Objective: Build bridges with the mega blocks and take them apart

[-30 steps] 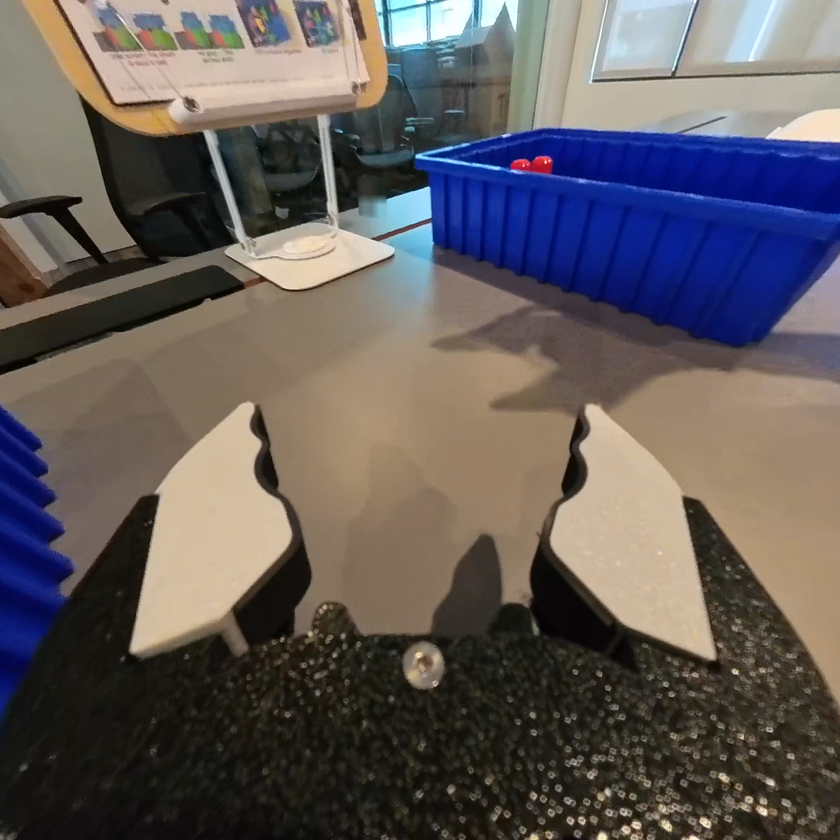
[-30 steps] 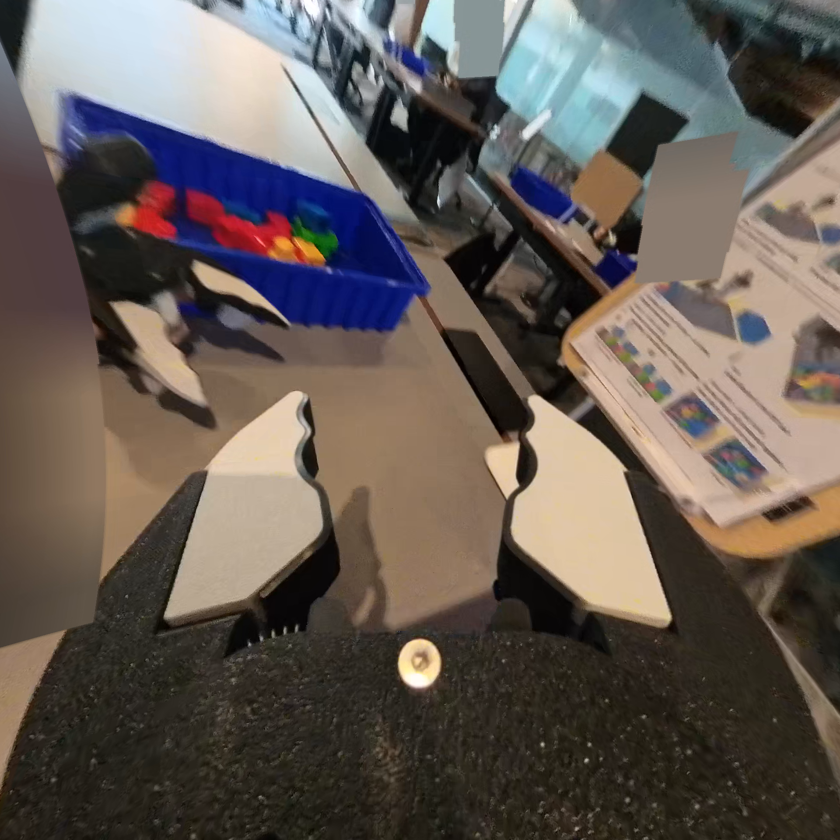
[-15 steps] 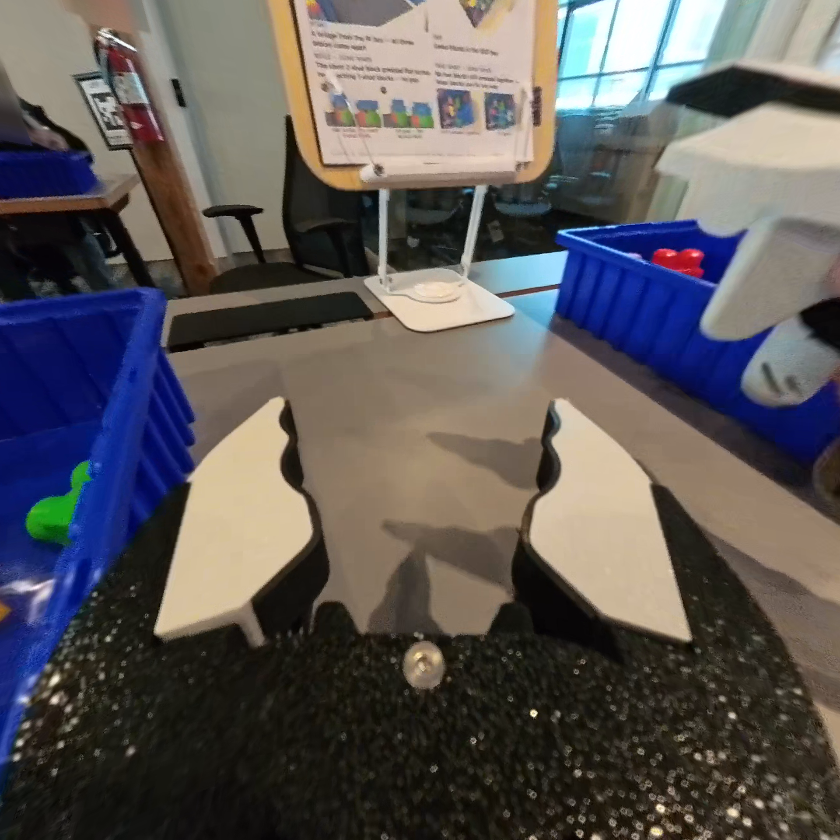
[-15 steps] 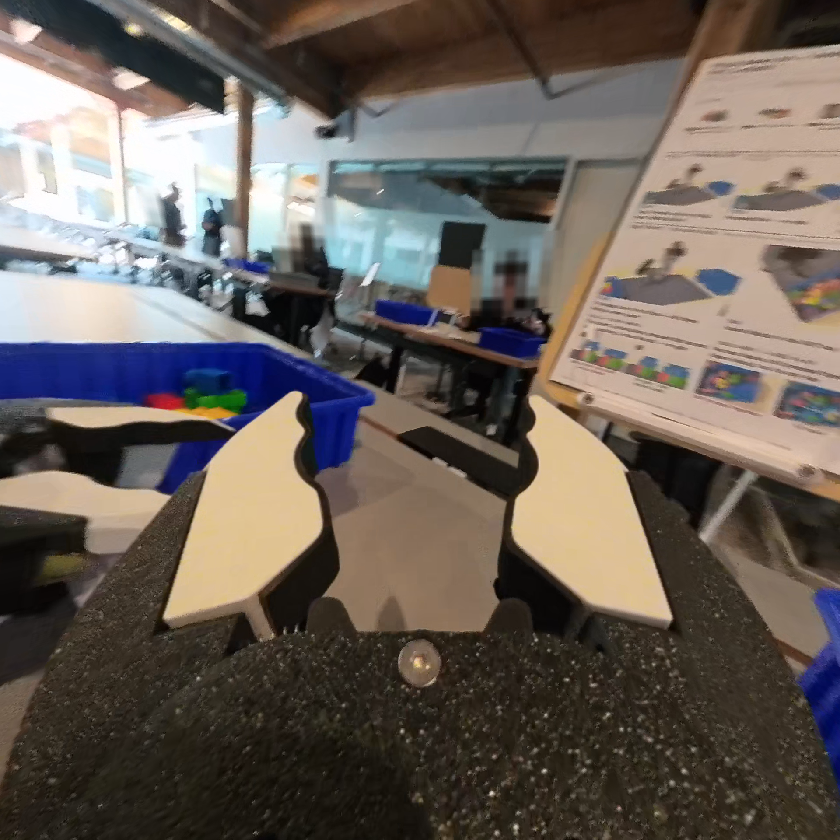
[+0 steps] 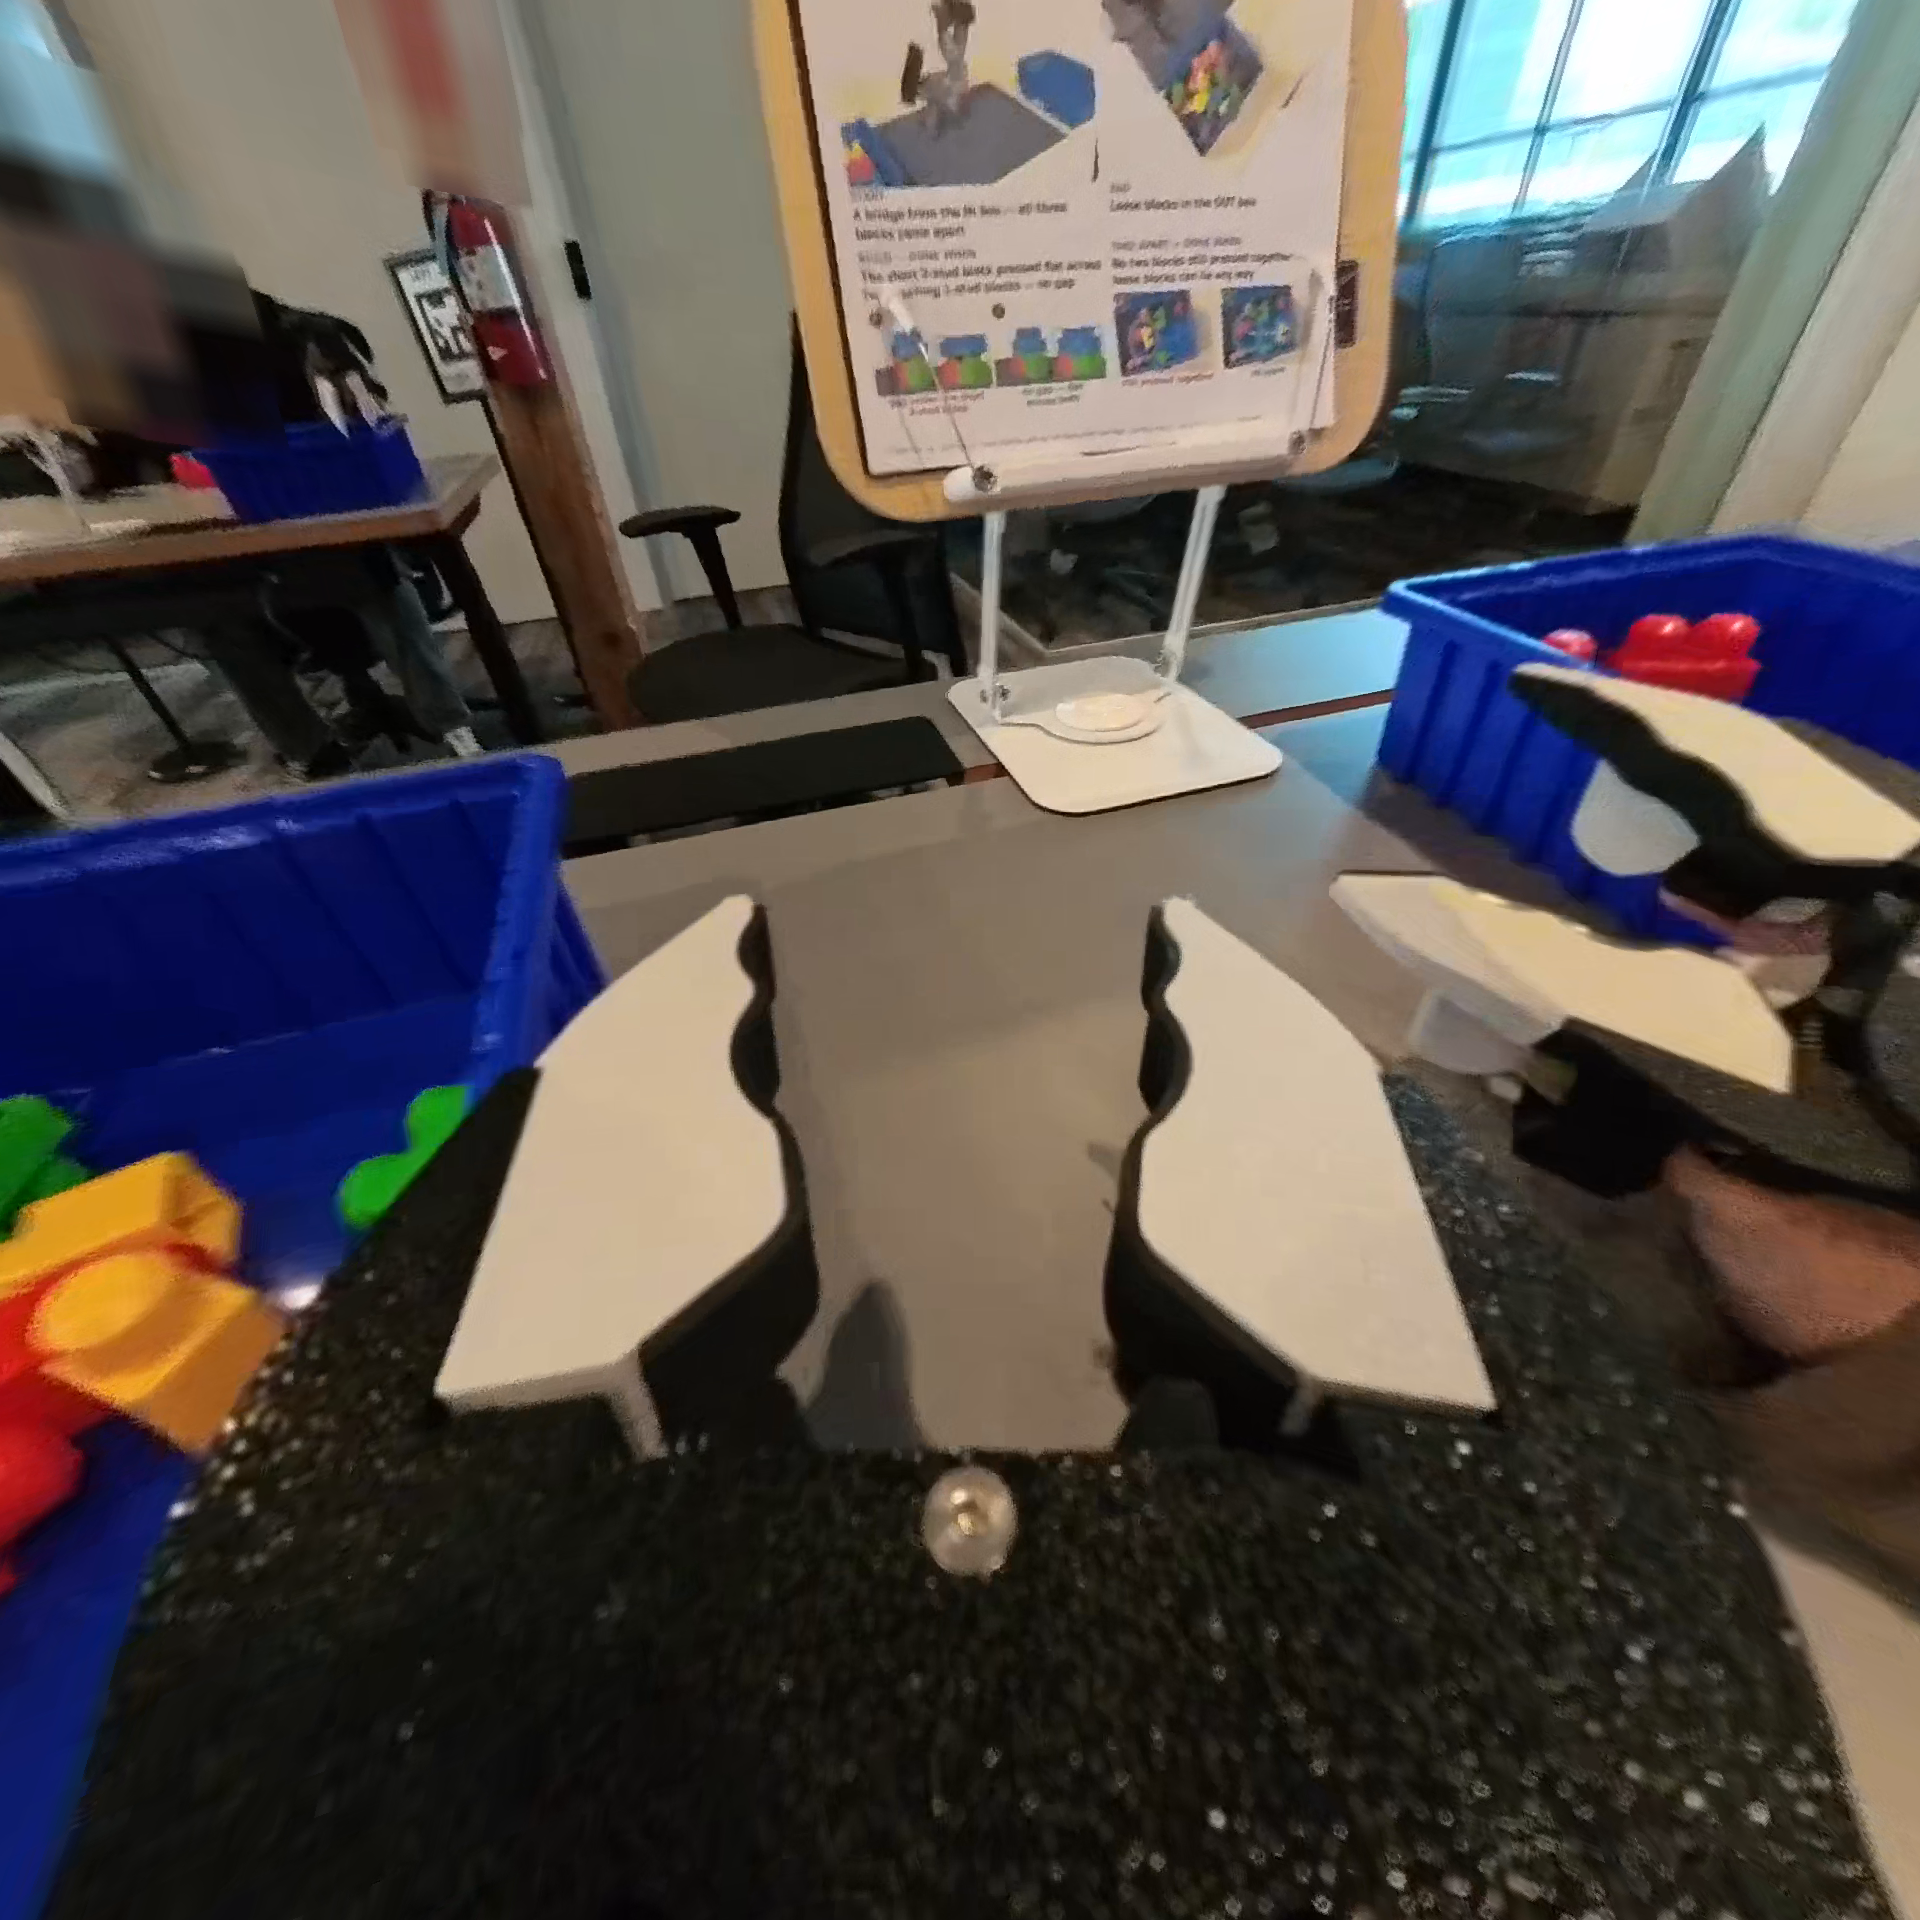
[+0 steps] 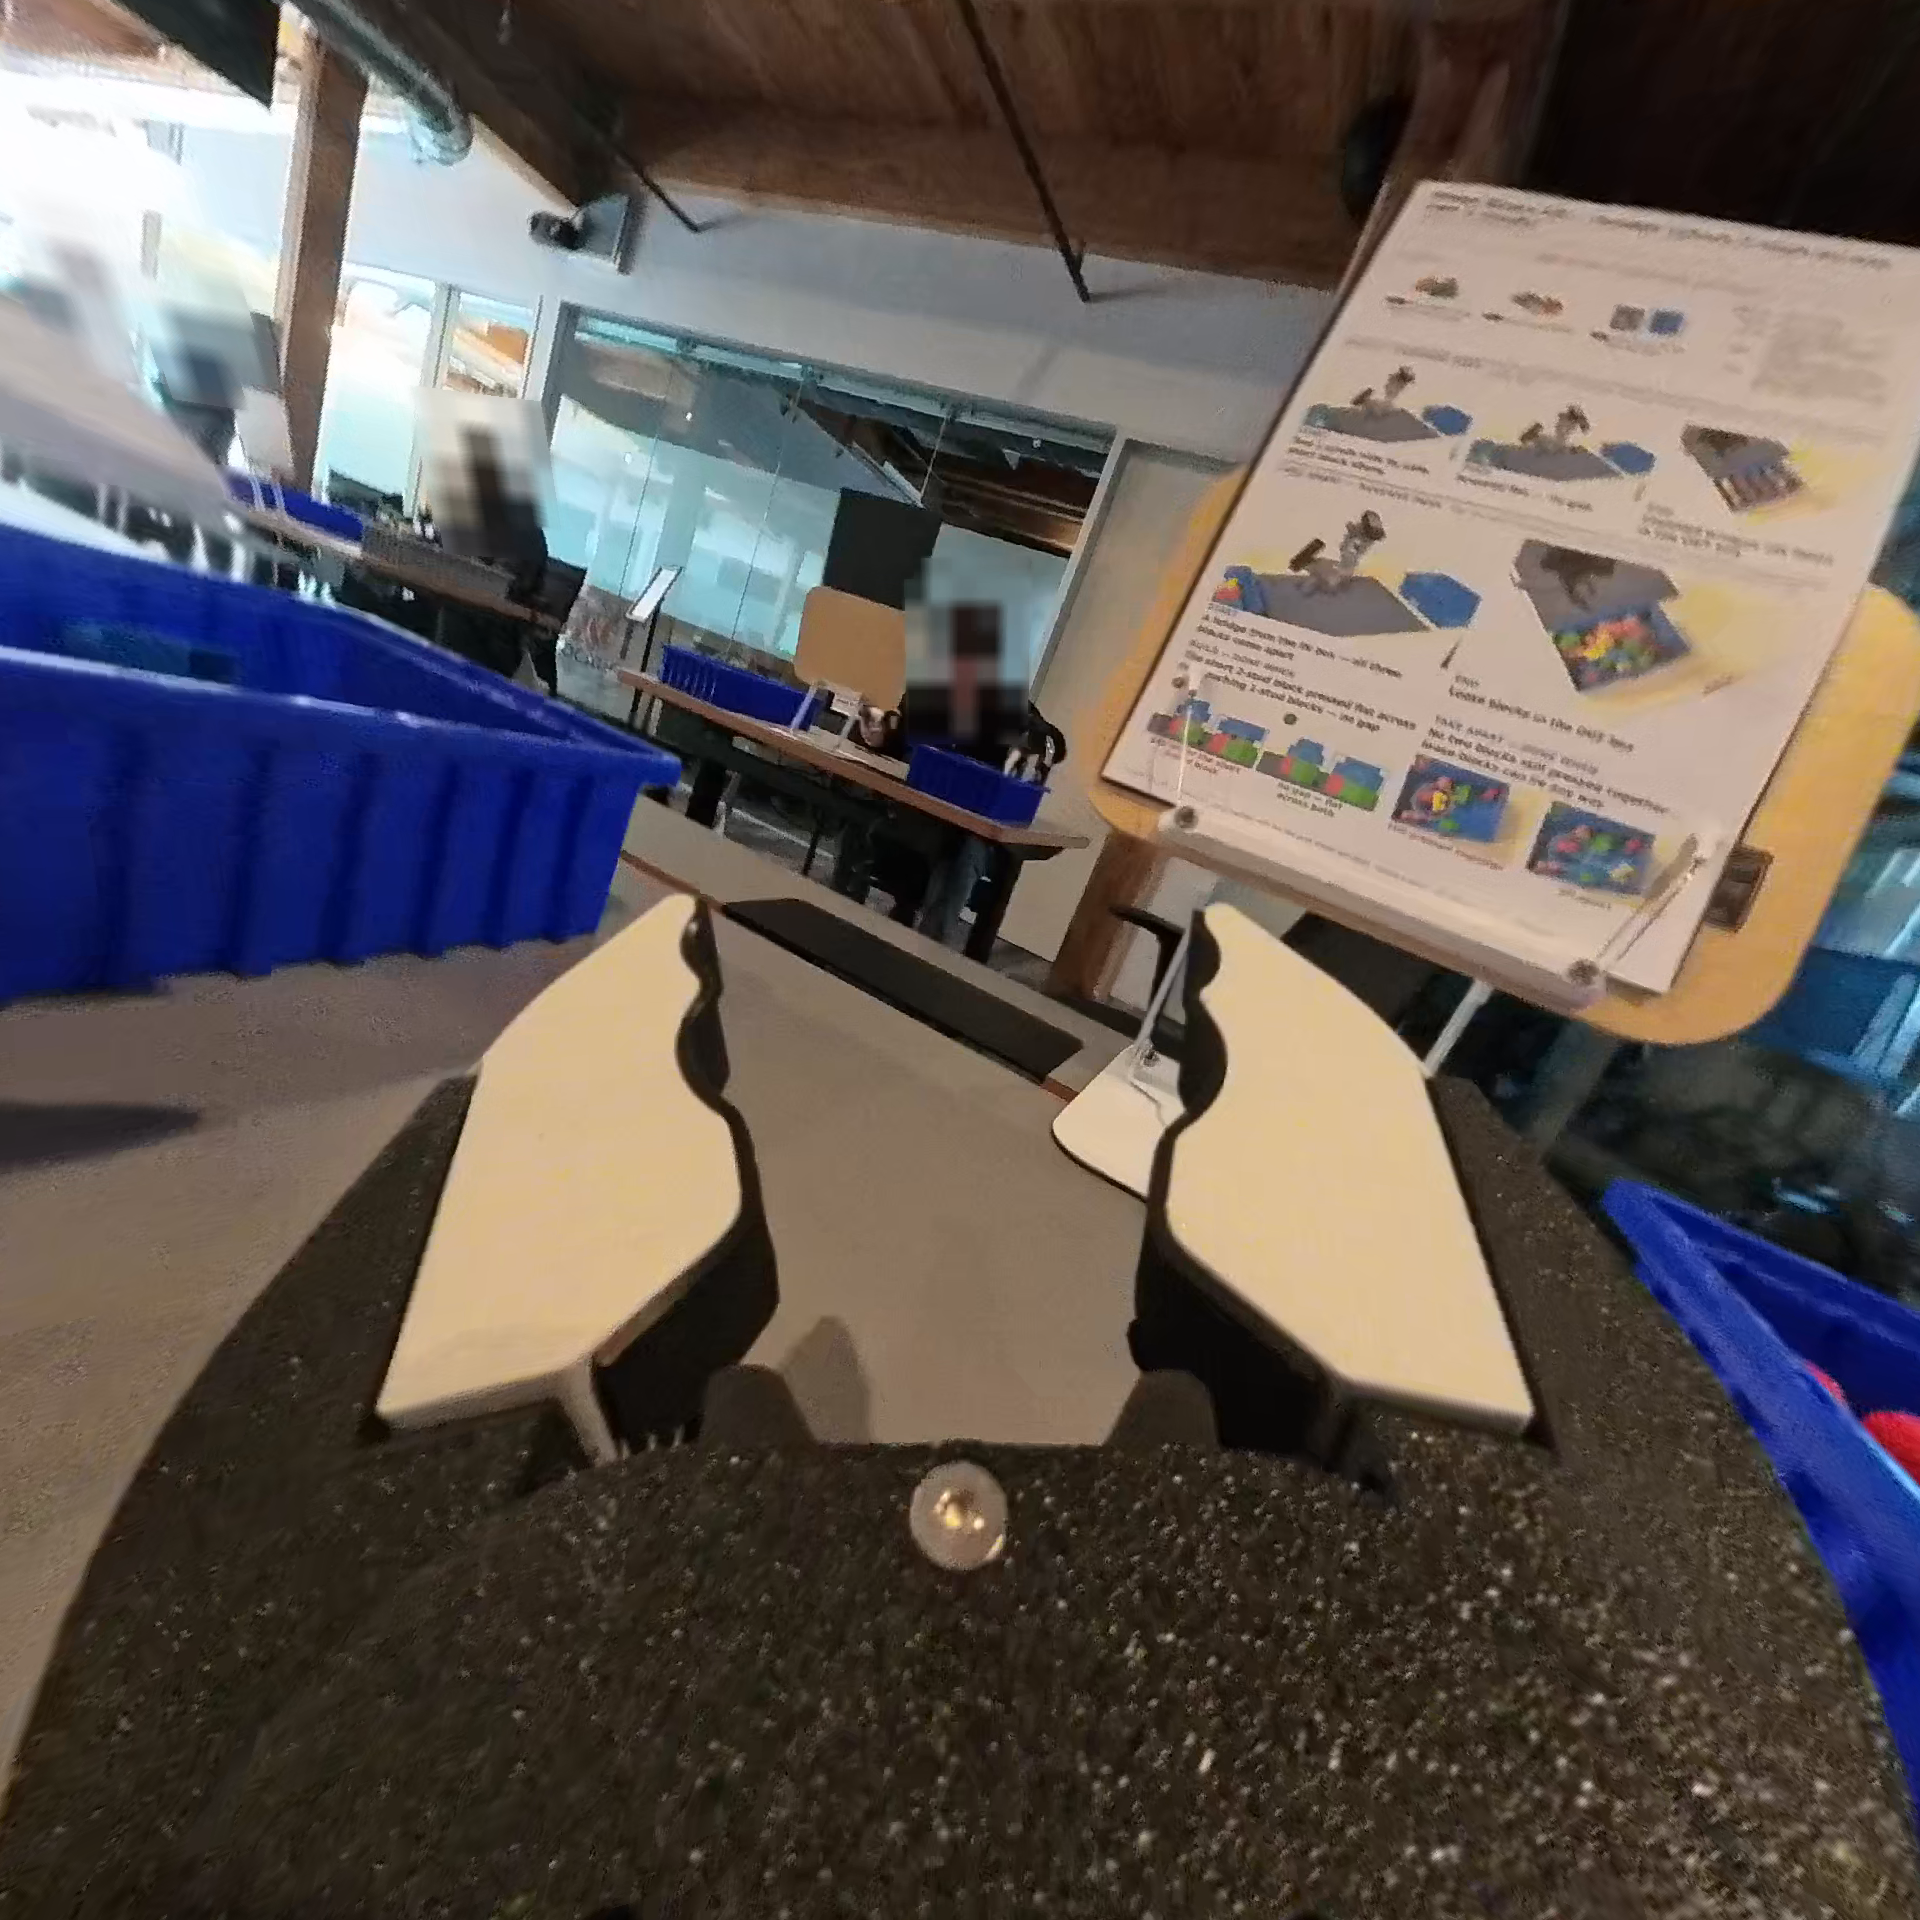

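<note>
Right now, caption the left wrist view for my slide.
Open left gripper over bare grey table, block bins either side, right gripper open nearby.

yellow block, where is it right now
In the left wrist view the yellow block lies inside the blue bin at the far left, beside green blocks, just left of the open left tongs.

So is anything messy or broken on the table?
Nothing stands out. The blocks sit inside the blue bins, the grey table has no spills, and both grippers are open and empty.
</note>
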Demonstrator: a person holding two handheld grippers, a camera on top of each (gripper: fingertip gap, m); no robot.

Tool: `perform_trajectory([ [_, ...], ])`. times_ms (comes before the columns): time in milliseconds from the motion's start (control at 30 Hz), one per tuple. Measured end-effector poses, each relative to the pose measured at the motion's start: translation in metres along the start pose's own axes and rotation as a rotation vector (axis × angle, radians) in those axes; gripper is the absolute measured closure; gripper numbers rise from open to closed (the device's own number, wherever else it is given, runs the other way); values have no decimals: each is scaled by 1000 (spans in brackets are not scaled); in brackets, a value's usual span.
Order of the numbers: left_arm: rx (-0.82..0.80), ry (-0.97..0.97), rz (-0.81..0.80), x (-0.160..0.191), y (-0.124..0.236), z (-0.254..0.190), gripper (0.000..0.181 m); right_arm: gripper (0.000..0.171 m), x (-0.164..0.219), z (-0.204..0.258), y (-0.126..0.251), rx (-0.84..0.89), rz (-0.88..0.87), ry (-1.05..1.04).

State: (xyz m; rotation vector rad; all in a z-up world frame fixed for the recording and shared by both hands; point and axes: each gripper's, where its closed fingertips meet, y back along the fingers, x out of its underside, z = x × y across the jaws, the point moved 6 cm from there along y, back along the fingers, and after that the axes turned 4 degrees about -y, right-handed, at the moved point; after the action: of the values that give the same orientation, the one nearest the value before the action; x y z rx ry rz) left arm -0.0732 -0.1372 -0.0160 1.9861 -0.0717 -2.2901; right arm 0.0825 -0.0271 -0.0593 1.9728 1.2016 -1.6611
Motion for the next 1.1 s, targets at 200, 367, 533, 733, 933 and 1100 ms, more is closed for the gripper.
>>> perform_trajectory([
  [200,-219,-108,154,-13,45,51,136,89,4,2,0,-26,25,-7],
  [367,-320,-65,313,0,51,84,137,91,11,-3,1,-14,66,-37],
  [533,-434,-111,366,6,54,99,139,92,16,-5,3,-15,99,-43],
  [733,-485,-99,382,7,62,114,141,93,17,-1,4,-36,117,2],
  [933,-511,-68,393,12,73,128,142,93,18,0,3,-47,124,-1],
  [1100,-503,-54,392,9,81,150,139,93,18,3,3,-60,127,13],
])
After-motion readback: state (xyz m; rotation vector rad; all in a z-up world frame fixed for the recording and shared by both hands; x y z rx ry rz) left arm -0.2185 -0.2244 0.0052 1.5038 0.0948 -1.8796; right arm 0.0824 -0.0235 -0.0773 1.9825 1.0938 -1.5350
